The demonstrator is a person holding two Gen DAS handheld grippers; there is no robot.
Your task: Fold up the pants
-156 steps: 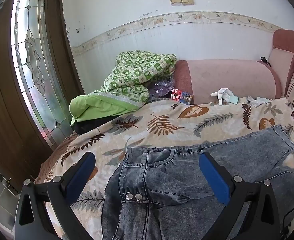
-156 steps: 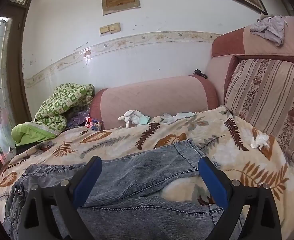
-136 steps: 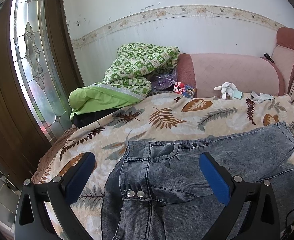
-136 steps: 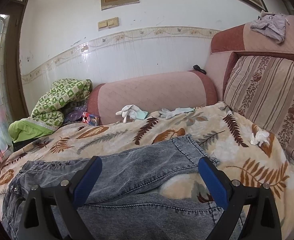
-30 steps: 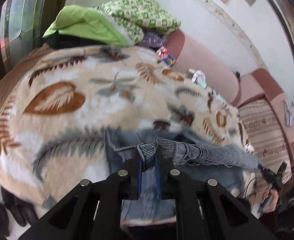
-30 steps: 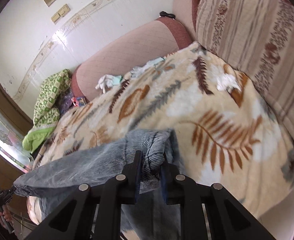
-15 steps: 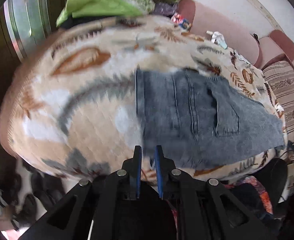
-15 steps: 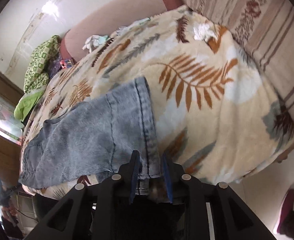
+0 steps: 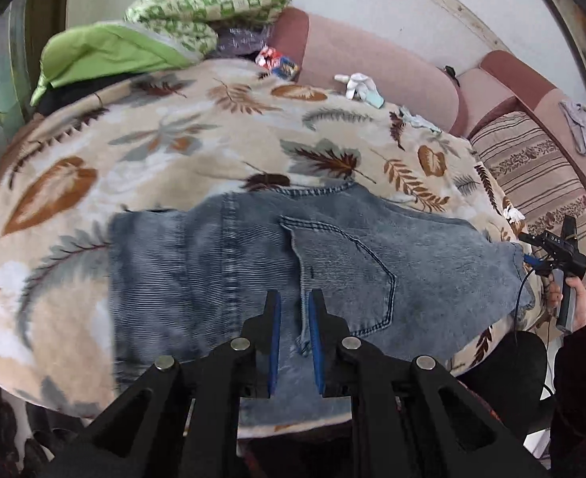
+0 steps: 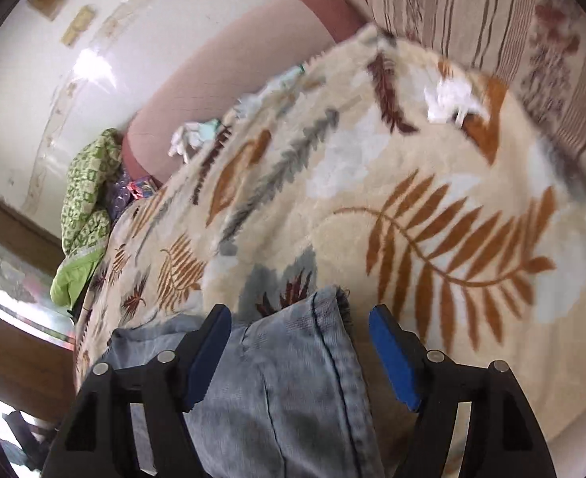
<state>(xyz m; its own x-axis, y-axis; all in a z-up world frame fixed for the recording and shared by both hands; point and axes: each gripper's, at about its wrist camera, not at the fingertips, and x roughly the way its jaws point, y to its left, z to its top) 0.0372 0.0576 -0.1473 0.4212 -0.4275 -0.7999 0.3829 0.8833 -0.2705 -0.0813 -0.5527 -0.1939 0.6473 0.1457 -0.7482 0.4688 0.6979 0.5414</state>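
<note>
Right wrist view showed the right gripper (image 10: 298,332) had sprung wide, dropping the pants (image 10: 293,378) hem beneath it. The left gripper (image 9: 293,310) stayed narrow, apparently gripping nothing, so the lengthwise fold looked laid.

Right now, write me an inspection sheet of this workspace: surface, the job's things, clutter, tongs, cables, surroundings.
Surface: leaf-print blanket spread over a pink sofa.
Job's things: jeans lying folded on the blanket, back pocket facing up, near edge hanging over the front.
Clutter: green quilt, white gloves, a small colourful packet, crumpled tissue, grey cloth on the sofa back.
Tongs: left tongs nearly closed, a narrow gap, nothing pinched; right tongs wide open over the jeans' end.
Cables: blue cable running from the right tongs' handle.
Surroundings: striped cushion, white wall, wall switches.
</note>
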